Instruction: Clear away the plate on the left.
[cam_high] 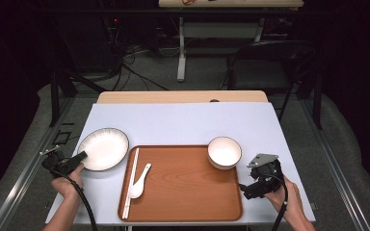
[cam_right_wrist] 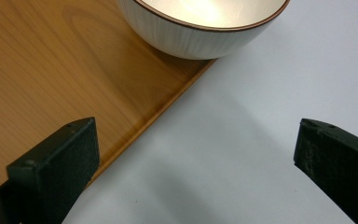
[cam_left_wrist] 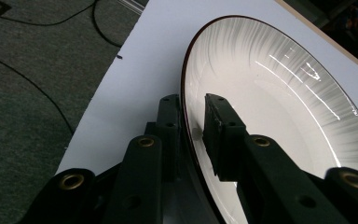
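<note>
Two grippers work at a table (cam_high: 183,120) covered by a pale sheet, with a bare wooden strip along its far edge. All places here are told from the wooden tray (cam_high: 183,185) lying on that sheet. Just off the tray's left edge lies a white plate (cam_high: 103,148) with a dark rim, and the left gripper (cam_high: 77,159) is clamped on the plate's near-left rim: in the left gripper view one jaw sits under the rim and the other presses inside the plate (cam_left_wrist: 279,107). A white bowl (cam_high: 224,152) stands in the tray's far right corner. A white spoon (cam_high: 138,183) and a pair of chopsticks (cam_high: 130,183) lie along the tray's left side. The right gripper (cam_high: 250,185) hovers just off the tray's right edge, jaws wide apart. Beyond the table, grey carpet carries loose cables; a dark chair (cam_high: 270,62) and another desk (cam_high: 231,4) stand behind in a dim room.
</note>
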`<state>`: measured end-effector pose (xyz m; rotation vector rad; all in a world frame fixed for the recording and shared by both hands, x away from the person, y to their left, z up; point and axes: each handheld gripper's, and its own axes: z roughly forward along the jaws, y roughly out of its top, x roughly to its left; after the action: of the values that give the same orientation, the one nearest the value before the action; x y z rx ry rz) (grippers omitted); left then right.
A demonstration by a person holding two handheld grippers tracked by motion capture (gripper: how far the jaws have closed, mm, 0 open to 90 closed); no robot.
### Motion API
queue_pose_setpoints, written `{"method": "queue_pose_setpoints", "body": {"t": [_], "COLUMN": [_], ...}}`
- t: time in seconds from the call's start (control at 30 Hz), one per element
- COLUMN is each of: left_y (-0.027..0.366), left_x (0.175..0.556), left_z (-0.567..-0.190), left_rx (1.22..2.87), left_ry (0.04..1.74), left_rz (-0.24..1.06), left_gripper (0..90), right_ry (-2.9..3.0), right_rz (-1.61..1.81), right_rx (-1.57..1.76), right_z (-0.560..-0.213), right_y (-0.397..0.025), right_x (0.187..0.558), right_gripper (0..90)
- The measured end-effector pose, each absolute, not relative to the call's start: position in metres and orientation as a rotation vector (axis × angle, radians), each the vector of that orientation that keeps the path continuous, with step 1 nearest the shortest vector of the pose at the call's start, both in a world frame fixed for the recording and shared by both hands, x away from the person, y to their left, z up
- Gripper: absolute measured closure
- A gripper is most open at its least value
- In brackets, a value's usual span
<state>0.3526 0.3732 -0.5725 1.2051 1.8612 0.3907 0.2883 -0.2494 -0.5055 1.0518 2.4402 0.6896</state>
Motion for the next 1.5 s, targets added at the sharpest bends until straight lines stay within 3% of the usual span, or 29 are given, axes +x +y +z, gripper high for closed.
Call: {"method": "queue_pose_setpoints", "body": {"t": [0.9,1.5], "left_y": [0.381,0.381], "left_x": [0.35,0.349], "left_z": [-0.575,-0.54], "left_rx": [1.075,1.193], "left_ry": [1.867,1.736], "left_rz": [0.282,0.408], "left_gripper": [82.8,83.9], "right_ry": [2.427,2.412], "right_rz": [0.682,0.716], "right_rx": [1.059,1.052], "right_z": [-0.504,-0.501], "right_y": [-0.25,-0.25], "right_x": [0.288,0.287], "right_gripper": [0.6,0.6]}}
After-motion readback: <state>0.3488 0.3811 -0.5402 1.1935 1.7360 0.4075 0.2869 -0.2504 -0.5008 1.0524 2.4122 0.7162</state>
